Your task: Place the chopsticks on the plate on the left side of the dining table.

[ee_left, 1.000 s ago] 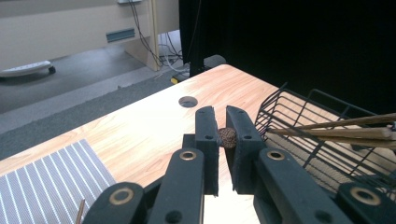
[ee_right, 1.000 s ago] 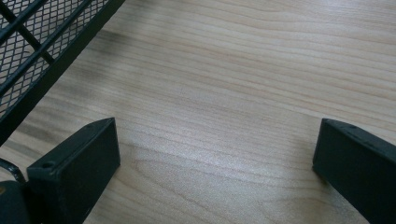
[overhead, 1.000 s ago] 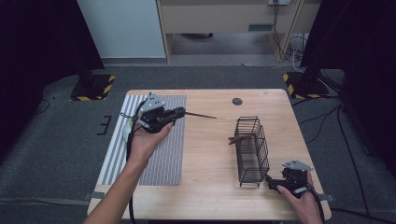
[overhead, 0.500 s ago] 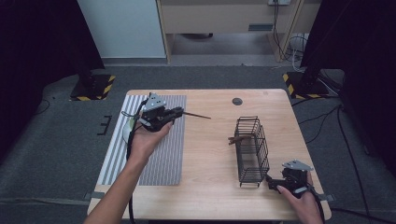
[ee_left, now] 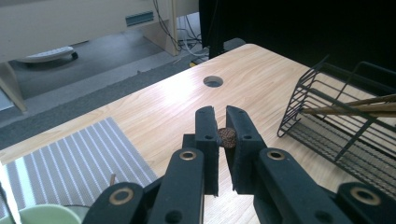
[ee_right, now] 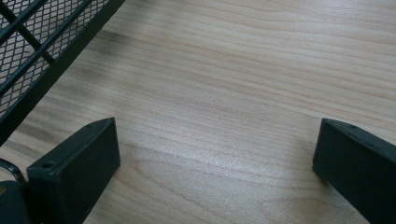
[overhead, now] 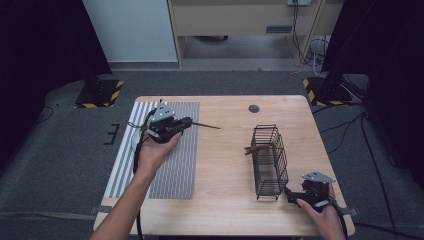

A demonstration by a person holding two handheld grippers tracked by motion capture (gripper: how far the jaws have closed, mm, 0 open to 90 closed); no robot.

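My left gripper (overhead: 187,121) hovers over the far end of the striped mat (overhead: 170,165), shut on a thin brown stick (overhead: 206,125) that points right toward the table's middle. In the left gripper view the stick's round end (ee_left: 227,137) sits pinched between the jaws of that gripper (ee_left: 222,126). A black wire basket (overhead: 270,155) lies on the right half of the table with a few brown sticks (overhead: 254,149) in it, poking out on its left side. My right gripper (overhead: 289,192) rests by the basket's near right corner, open, with bare wood between its jaws (ee_right: 215,154).
A round hole (overhead: 254,108) sits in the wooden tabletop near the far edge. A pale green cup rim (ee_left: 42,217) shows below the left gripper, on the mat (ee_left: 70,154). The basket's mesh (ee_right: 28,46) lies close to the right gripper's left jaw.
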